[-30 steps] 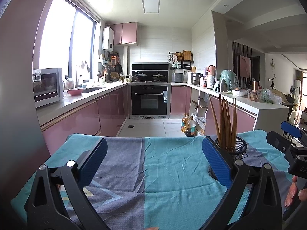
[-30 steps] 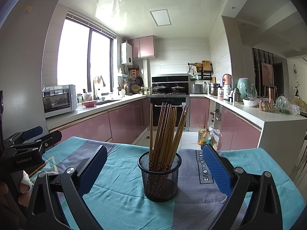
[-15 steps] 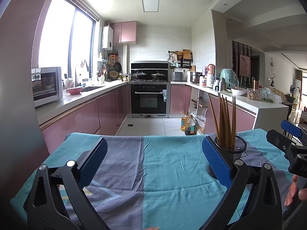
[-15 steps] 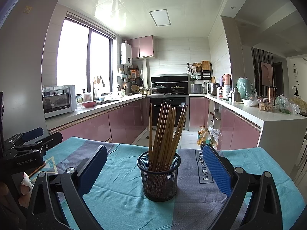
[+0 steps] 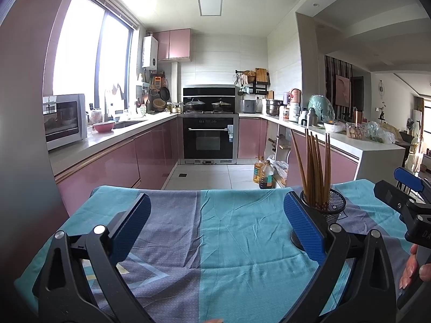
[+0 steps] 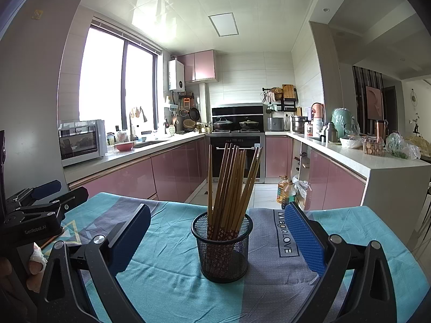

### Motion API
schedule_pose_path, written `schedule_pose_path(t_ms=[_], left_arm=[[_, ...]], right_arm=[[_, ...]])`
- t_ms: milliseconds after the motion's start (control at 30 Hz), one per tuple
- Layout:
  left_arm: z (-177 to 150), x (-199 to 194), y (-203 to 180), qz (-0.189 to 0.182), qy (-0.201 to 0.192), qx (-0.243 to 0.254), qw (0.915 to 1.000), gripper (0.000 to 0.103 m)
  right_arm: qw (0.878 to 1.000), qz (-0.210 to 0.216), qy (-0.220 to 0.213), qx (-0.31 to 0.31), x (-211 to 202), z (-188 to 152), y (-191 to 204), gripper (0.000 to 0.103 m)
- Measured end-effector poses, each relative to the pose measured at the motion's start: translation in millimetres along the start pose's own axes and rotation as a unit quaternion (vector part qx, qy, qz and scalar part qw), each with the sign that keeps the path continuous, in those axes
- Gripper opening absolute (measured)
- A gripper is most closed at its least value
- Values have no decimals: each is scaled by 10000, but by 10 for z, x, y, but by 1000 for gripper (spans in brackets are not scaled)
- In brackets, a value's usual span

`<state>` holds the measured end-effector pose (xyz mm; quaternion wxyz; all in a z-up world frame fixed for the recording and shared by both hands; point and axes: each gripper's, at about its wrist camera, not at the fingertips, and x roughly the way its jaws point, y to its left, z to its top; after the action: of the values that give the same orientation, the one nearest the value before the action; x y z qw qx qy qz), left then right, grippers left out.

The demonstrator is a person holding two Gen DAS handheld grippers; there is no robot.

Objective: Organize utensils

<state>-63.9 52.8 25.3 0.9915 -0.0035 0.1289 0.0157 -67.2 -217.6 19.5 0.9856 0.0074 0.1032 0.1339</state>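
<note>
Right wrist view: wooden chopsticks (image 6: 231,180) upright in mesh holder (image 6: 222,245) on cloth-covered tabletop (image 6: 172,282), right tool (image 6: 215,237) spread wide, empty, facing holder. Left tool (image 5: 215,228) likewise released over bare cloth. Sorting seemingly finished or unstarted; next, likely closing on chopsticks.

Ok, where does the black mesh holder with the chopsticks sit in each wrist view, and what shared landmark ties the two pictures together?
Left wrist view: the mesh holder stands right of centre on the tablecloth, partly hidden behind the left gripper's right finger.
Right wrist view: the mesh holder stands at centre, between the open fingers of the right gripper, touching neither.
Shared landmark: the black oven on the far wall.
</note>
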Motion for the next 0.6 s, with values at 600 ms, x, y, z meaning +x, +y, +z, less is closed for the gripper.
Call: schedule_pose_path(t_ms=[600], left_arm=[[14, 16, -4, -28, 27, -5, 10000, 97]], right_arm=[[10000, 6, 20, 30, -9, -11, -7, 96]])
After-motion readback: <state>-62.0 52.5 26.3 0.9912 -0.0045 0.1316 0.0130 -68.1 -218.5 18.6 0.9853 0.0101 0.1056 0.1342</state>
